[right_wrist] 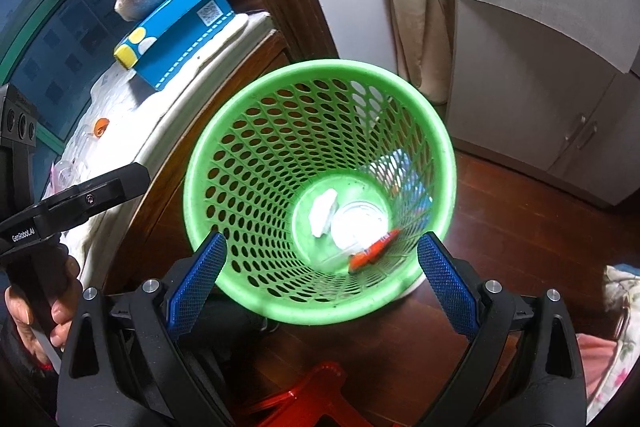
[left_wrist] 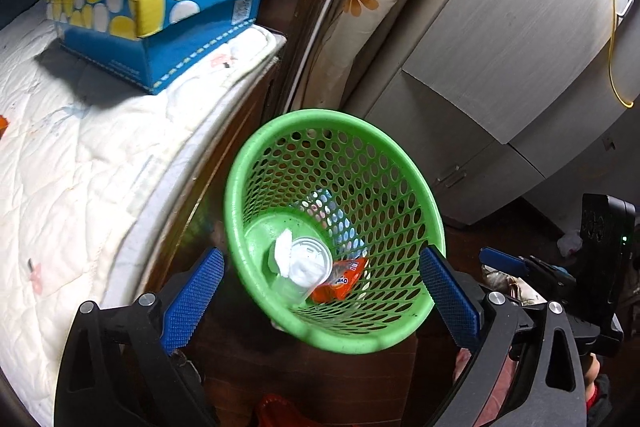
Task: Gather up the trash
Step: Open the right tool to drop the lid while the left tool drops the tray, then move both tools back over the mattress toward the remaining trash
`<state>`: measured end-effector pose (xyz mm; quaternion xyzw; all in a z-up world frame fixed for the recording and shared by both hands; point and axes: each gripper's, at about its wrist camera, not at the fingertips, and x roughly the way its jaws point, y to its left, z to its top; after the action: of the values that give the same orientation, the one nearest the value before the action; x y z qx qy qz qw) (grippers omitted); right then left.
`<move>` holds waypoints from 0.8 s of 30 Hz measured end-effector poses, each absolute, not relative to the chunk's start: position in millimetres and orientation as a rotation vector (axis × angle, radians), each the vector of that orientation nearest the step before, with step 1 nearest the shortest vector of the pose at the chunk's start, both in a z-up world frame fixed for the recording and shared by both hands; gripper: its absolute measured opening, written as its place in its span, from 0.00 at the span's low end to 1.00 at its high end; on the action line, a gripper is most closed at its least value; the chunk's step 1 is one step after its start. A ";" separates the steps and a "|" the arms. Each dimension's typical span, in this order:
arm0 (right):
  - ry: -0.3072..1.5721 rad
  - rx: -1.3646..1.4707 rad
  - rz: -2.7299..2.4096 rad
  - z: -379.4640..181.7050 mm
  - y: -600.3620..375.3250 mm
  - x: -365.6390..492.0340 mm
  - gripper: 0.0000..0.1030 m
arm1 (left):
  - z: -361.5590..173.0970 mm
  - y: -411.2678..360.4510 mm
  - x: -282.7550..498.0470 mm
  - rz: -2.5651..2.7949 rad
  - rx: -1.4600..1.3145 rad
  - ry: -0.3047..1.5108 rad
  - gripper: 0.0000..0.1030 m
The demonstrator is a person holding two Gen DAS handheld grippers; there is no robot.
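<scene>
Green perforated plastic basket: on wood floor beside bed, holding clear plastic lidded cup, orange wrapper, white paper scrap.
Left gripper: wide apart, empty.
Right gripper: wide apart, empty.
Risk: light basket tipping if rim knocked; spilling contents.

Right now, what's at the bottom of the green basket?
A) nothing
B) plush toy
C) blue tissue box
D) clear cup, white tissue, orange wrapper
D: the green basket holds a clear cup, white tissue and an orange wrapper on its floor.
</scene>
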<state>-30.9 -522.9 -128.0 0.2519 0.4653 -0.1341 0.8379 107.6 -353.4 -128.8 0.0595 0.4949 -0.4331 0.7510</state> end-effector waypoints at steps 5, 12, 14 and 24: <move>0.969 0.513 -0.233 -118.2 -506.0 -21.6 0.93 | -114.3 -324.4 110.4 -0.893 0.123 1.044 0.92; 0.960 0.457 -0.151 -104.8 -472.3 -2.4 0.93 | -94.1 -270.2 111.5 -0.796 0.116 0.982 0.92; 0.960 0.446 -0.124 -101.7 -462.2 4.6 0.93 | -90.6 -251.7 115.6 -0.764 0.091 0.980 0.92; 0.965 0.362 0.009 -89.8 -403.7 46.9 0.93 | -76.6 -154.0 140.1 -0.576 -0.015 0.947 0.92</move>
<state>46.9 -403.7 -89.8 0.1730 0.4615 0.0041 0.8701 140.1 -154.0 -76.6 -0.0070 0.4494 -0.2733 0.8504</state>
